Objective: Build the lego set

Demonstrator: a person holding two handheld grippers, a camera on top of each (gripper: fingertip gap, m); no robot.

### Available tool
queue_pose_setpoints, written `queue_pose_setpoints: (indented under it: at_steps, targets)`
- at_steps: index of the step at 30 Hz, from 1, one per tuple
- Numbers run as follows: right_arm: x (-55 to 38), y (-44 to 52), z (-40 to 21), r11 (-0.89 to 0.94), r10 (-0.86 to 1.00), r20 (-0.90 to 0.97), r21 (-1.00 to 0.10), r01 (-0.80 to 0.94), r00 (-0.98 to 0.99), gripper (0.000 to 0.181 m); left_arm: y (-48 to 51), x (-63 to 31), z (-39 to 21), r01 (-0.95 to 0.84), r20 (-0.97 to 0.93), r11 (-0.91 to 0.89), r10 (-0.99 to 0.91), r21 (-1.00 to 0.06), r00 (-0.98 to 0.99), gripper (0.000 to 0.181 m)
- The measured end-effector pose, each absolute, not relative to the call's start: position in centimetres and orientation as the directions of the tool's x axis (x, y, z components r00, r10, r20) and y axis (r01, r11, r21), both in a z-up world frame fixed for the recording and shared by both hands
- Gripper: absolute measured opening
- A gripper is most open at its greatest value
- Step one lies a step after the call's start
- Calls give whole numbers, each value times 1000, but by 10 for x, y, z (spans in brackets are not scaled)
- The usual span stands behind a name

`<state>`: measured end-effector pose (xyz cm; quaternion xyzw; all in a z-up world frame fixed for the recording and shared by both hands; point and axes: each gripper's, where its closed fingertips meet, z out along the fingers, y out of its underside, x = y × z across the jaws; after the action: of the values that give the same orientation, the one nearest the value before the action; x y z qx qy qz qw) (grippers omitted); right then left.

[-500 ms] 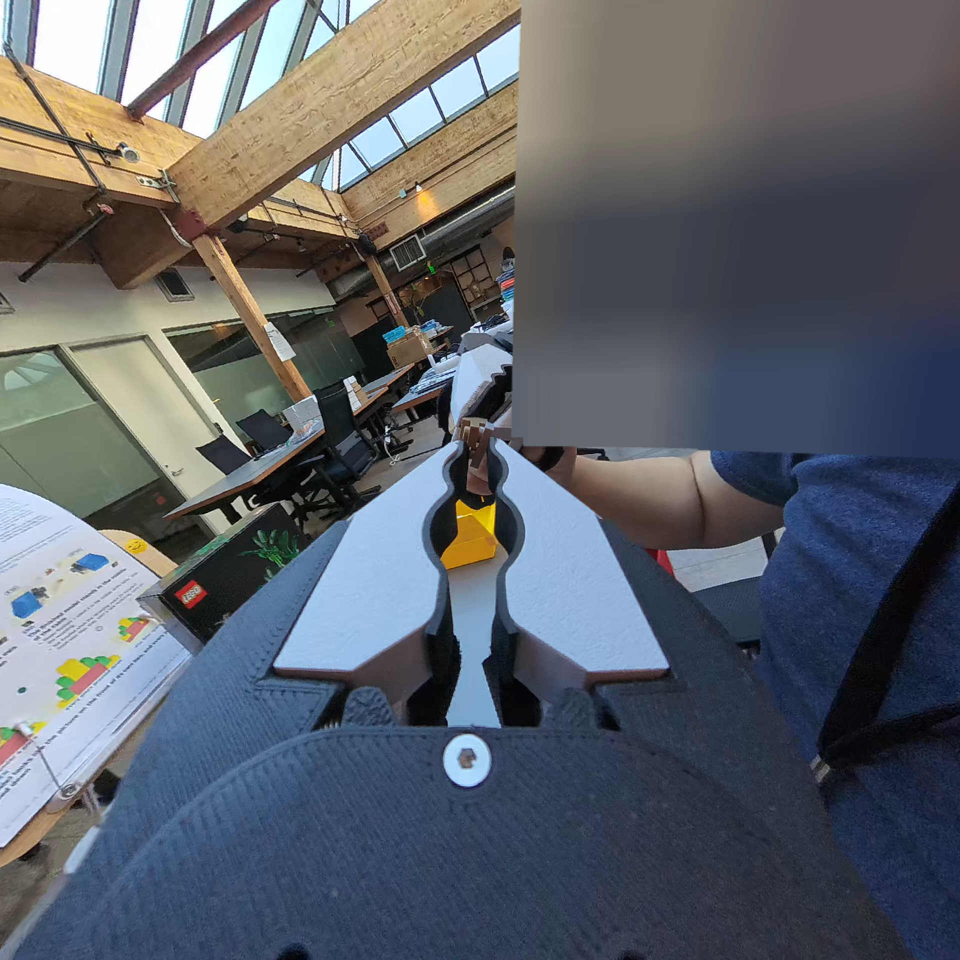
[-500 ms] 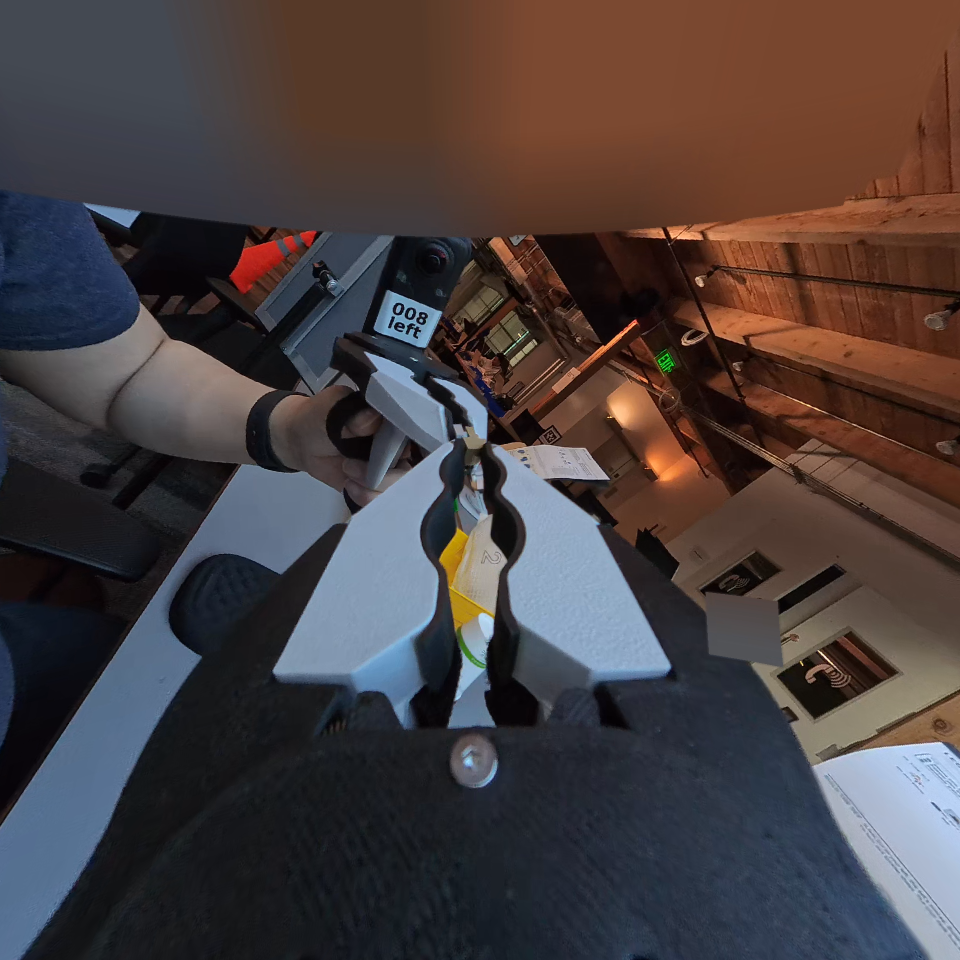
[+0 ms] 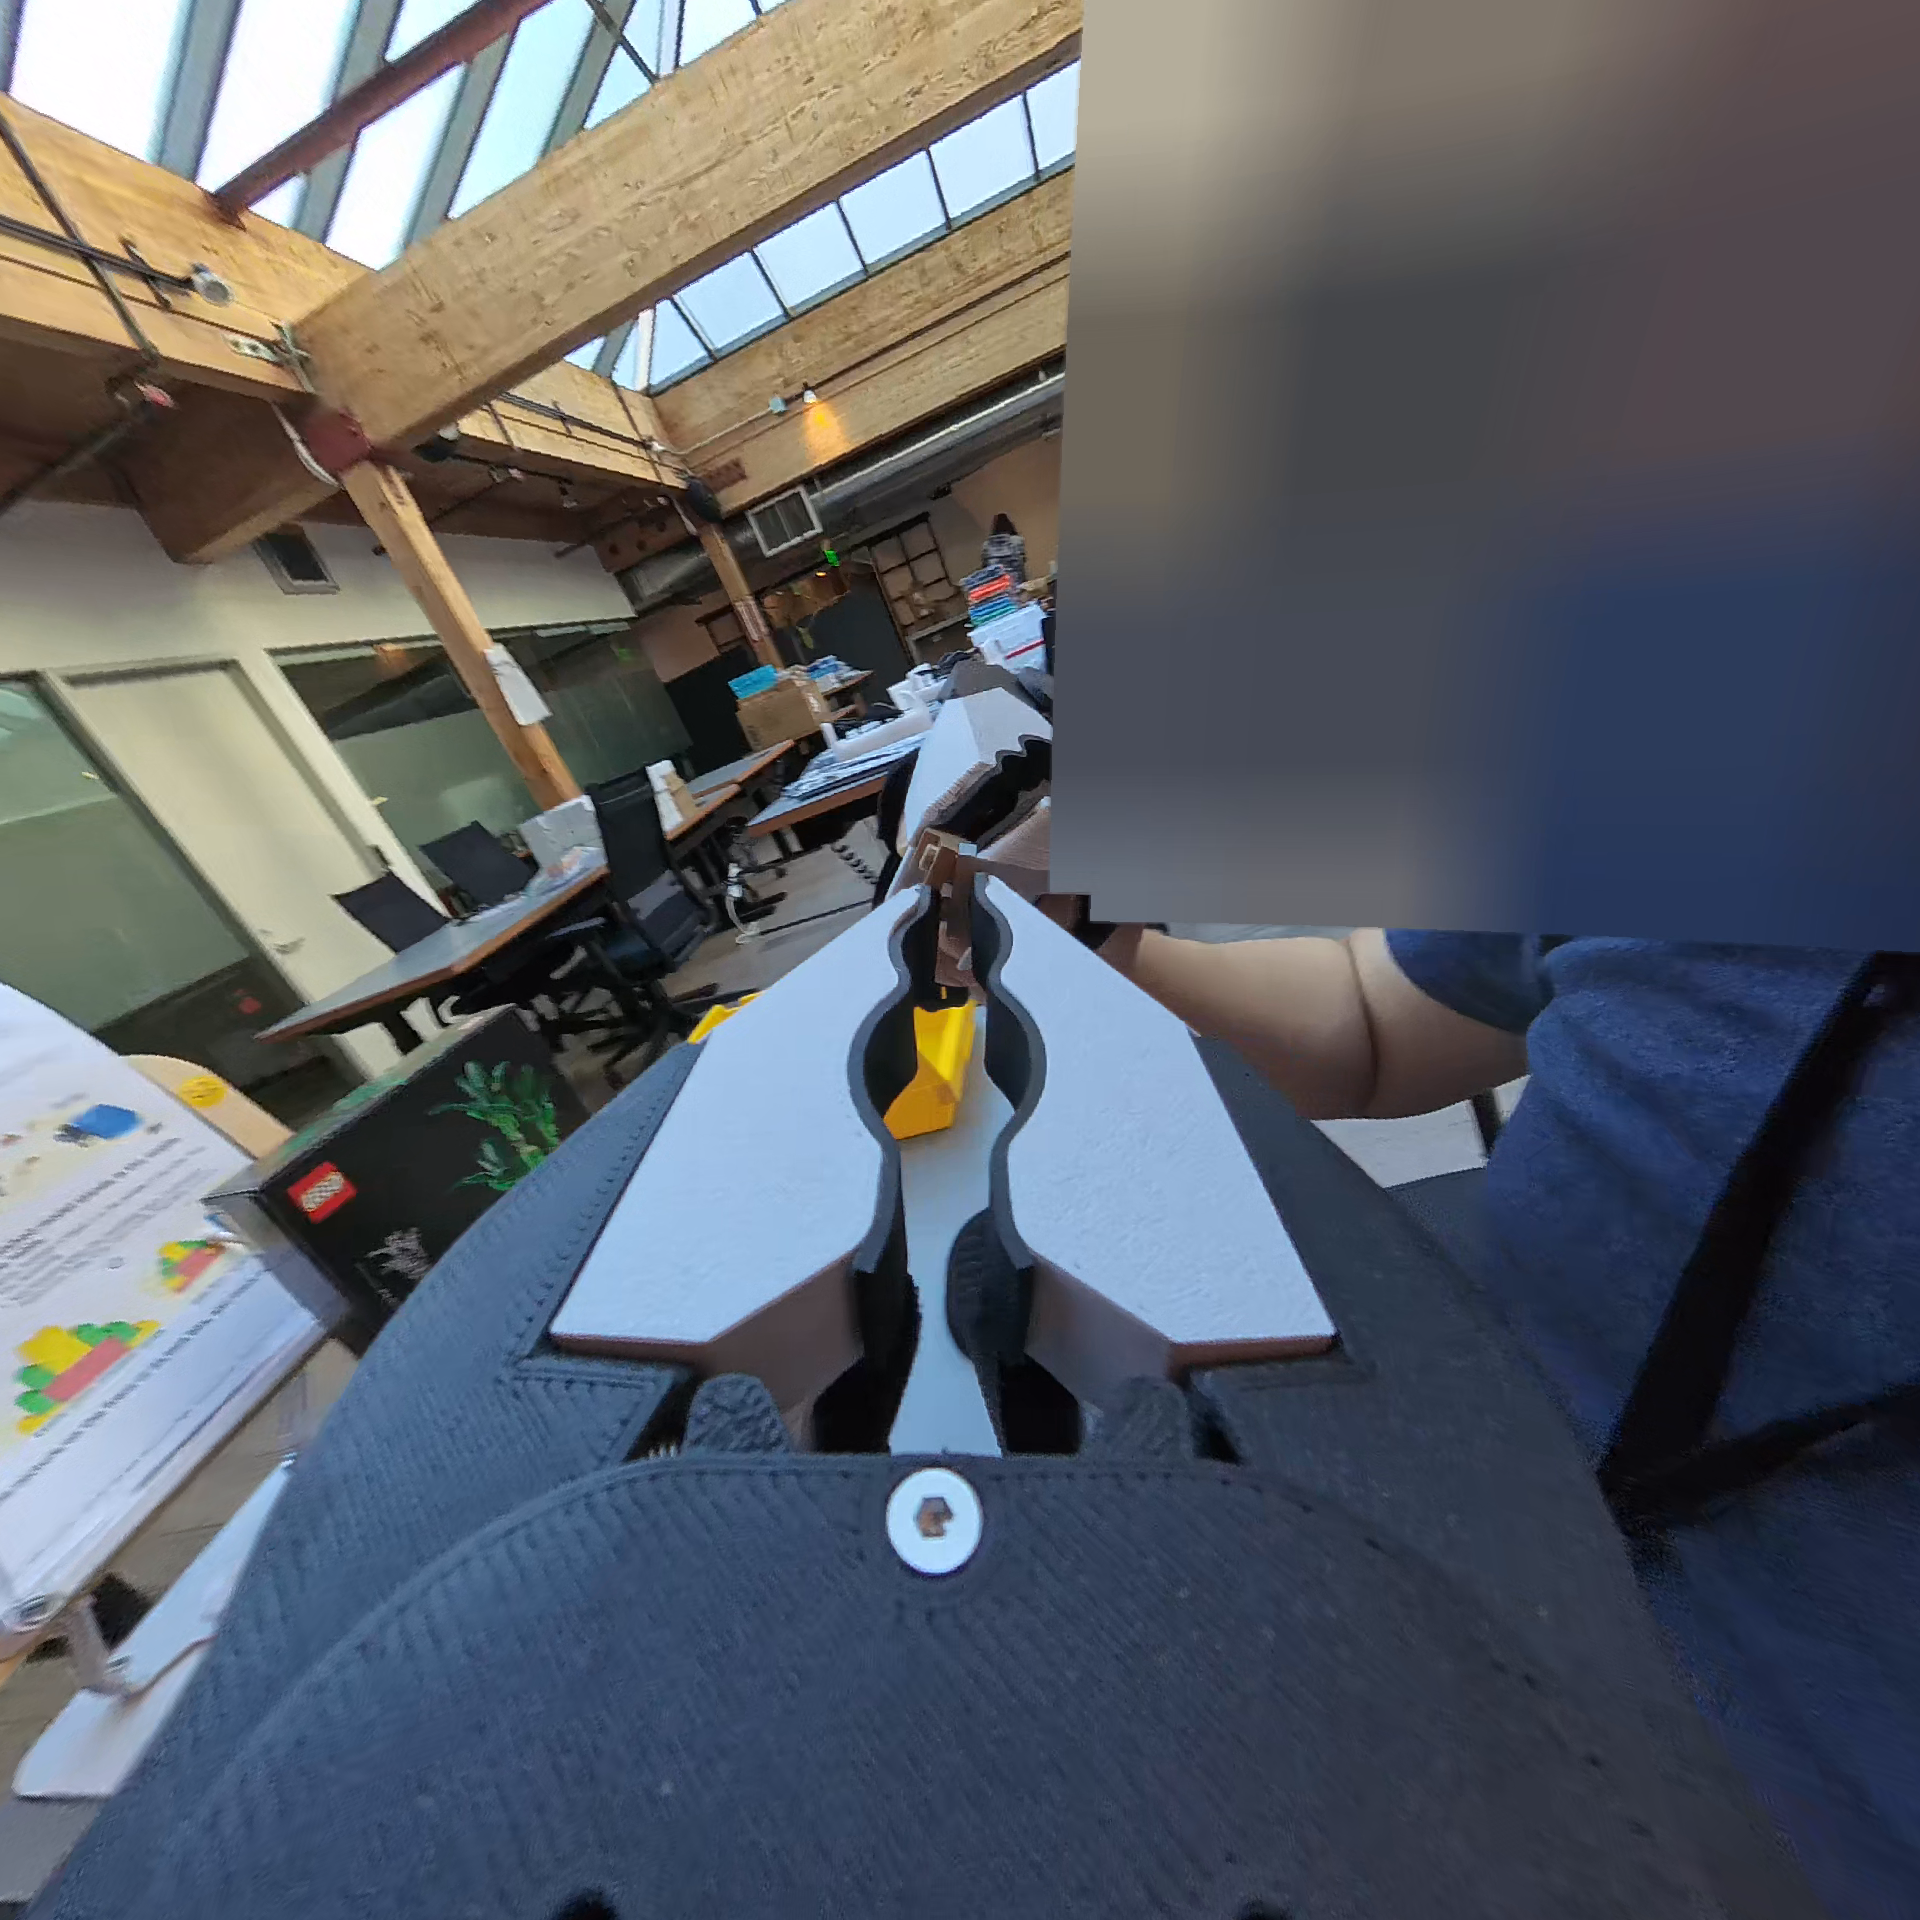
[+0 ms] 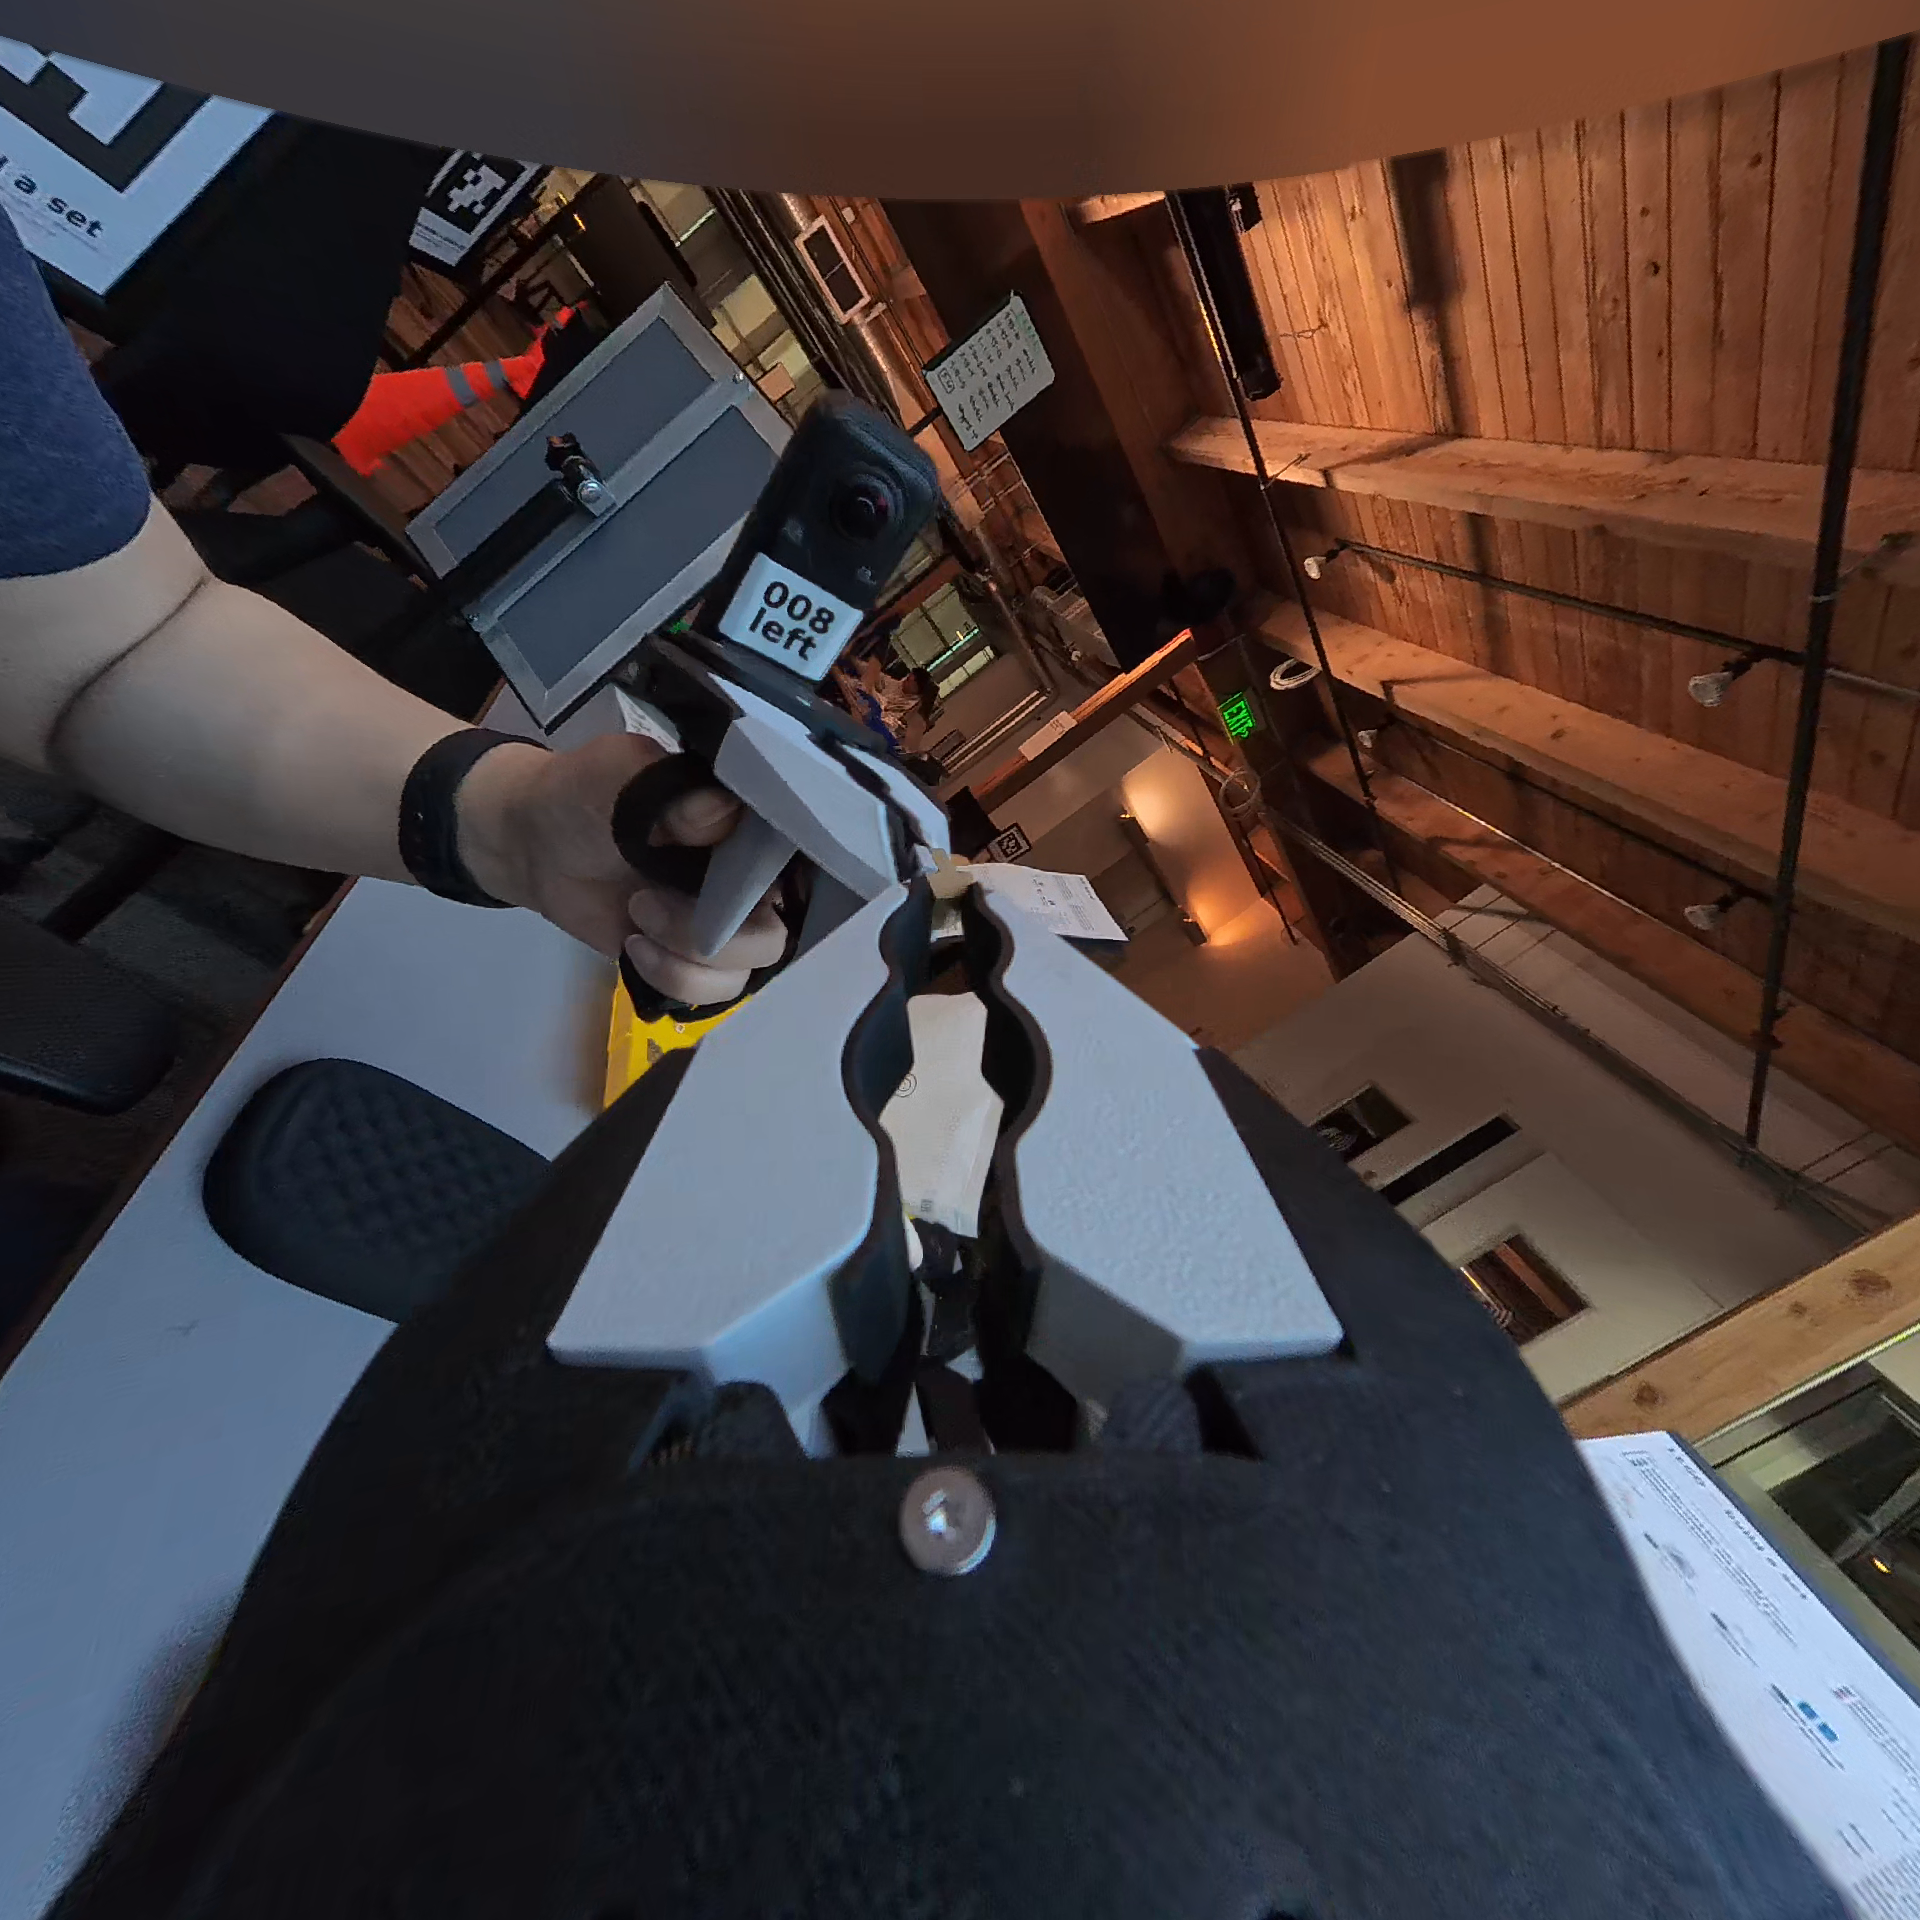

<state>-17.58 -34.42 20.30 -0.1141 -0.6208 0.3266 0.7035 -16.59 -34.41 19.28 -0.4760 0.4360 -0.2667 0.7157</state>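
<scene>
a: where is the small tan lego piece (image 4: 943,881)?
b: raised off the table, pinched at the very tips of both grippers, which meet nose to nose. the right gripper (image 4: 943,902) has its jaws nearly together on it; the left gripper (image 3: 951,902) likewise grips it at its tip.
a: how will it handle?
b: judged light, rigid and smooth, so prone to slip or pivot; hold flat faces squarely, pressing along the stud axis.
a: and behind the jaws?
b: a yellow bin (image 3: 928,1075) shows through the left gripper's gap, on the white table (image 4: 343,997); a black lego box (image 3: 416,1164) and an instruction sheet (image 3: 94,1268) lie to its left.
</scene>
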Motion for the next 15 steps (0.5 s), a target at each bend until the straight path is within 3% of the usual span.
queue_pose_setpoints:
  at_steps: [7,15]
  targets:
    - [-177,-342,200,749,615,789,-588,-306,-13,5,-341,-168,191,-103,-424,437,-745,-893,514,7]
    - [-183,-334,193,737,650,760,-639,-219,-31,5,-331,-176,187,-381,-665,560,-486,-735,567,15]
